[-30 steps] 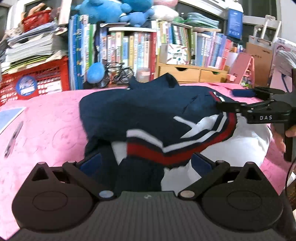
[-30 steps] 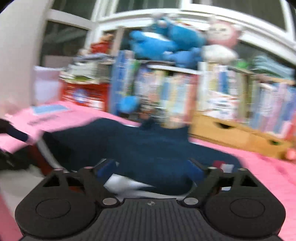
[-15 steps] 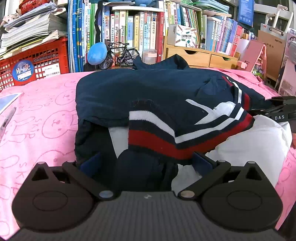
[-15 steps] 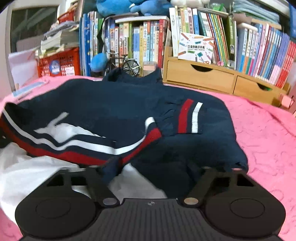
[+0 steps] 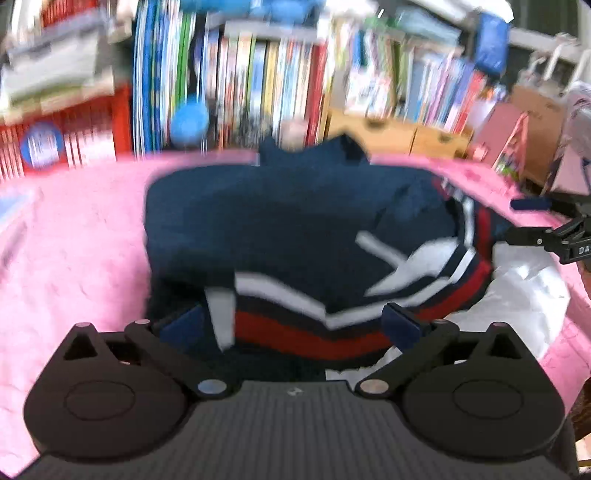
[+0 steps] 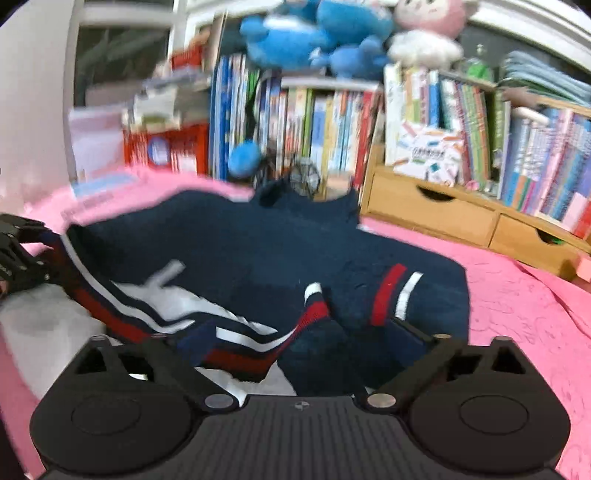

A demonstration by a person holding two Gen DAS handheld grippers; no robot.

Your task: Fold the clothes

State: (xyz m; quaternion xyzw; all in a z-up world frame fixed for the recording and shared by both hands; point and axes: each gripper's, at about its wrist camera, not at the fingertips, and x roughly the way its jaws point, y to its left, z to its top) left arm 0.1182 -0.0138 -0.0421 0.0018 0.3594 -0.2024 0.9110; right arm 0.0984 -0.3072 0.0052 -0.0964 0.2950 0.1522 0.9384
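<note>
A navy sweater (image 5: pixel 280 221) with red and white stripes and a white lower part lies folded over on the pink cloth; it also shows in the right wrist view (image 6: pixel 258 266). My left gripper (image 5: pixel 291 325) is open, its blue pads spread on either side of the striped hem, just above it. My right gripper (image 6: pixel 295 343) is open over the striped fold near the sleeve cuff (image 6: pixel 391 295). It shows at the right edge of the left wrist view (image 5: pixel 546 225), fingers apart beside the sweater. The left gripper shows at the left edge of the right wrist view (image 6: pixel 22 254).
The pink cloth (image 5: pixel 74 240) covers the table. Behind stand rows of books (image 5: pixel 258 81), a red basket (image 5: pixel 62 140), a blue ball (image 5: pixel 188 118), wooden drawers (image 6: pixel 436 210) and plush toys (image 6: pixel 314 33). A blue paper (image 6: pixel 103 182) lies at the far left.
Both grippers have lifted and pulled back from the sweater; the views tilted up and blurred. The striped hem now lies folded over the navy body.
</note>
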